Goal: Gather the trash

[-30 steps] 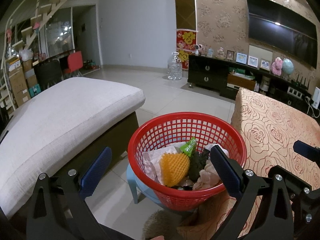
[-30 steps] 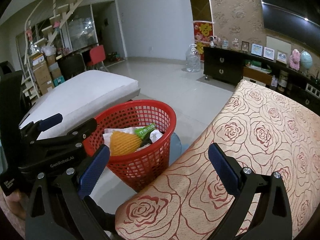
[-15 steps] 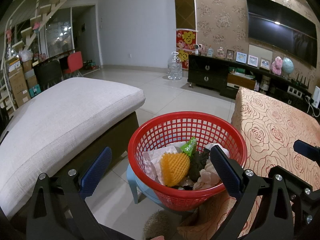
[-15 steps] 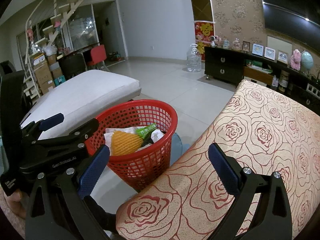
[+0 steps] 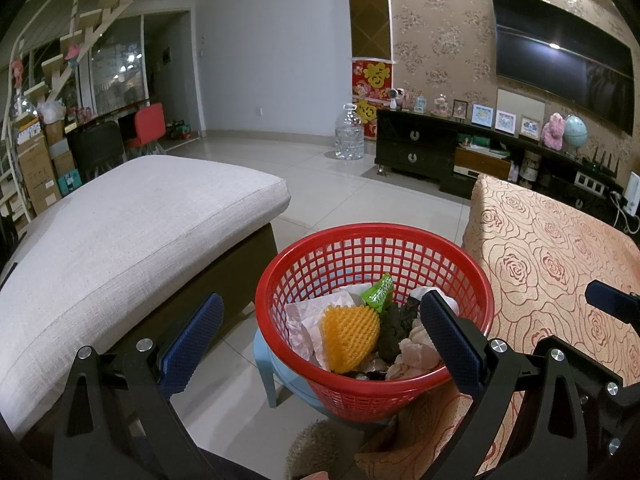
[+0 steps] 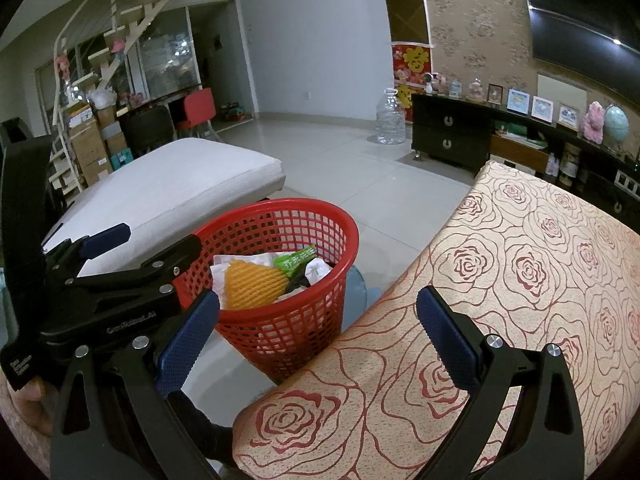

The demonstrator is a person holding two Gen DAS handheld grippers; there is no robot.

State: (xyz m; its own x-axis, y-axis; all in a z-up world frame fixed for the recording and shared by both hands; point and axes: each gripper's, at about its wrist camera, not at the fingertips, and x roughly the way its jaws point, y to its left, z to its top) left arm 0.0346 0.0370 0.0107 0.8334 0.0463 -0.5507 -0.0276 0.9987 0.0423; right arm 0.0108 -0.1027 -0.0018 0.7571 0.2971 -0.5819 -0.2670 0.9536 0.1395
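Observation:
A red mesh basket stands on a light blue stool between a sofa and a table. It holds an orange foam fruit net, a green wrapper, white paper and dark scraps. The basket also shows in the right wrist view. My left gripper is open and empty, just before the basket's near rim. My right gripper is open and empty, above the table's near edge. The left gripper also shows in the right wrist view, left of the basket.
A grey cushioned sofa lies to the left. A table with a rose-patterned cloth is to the right. A water jug and a dark TV cabinet stand at the far wall. Boxes and chairs are at far left.

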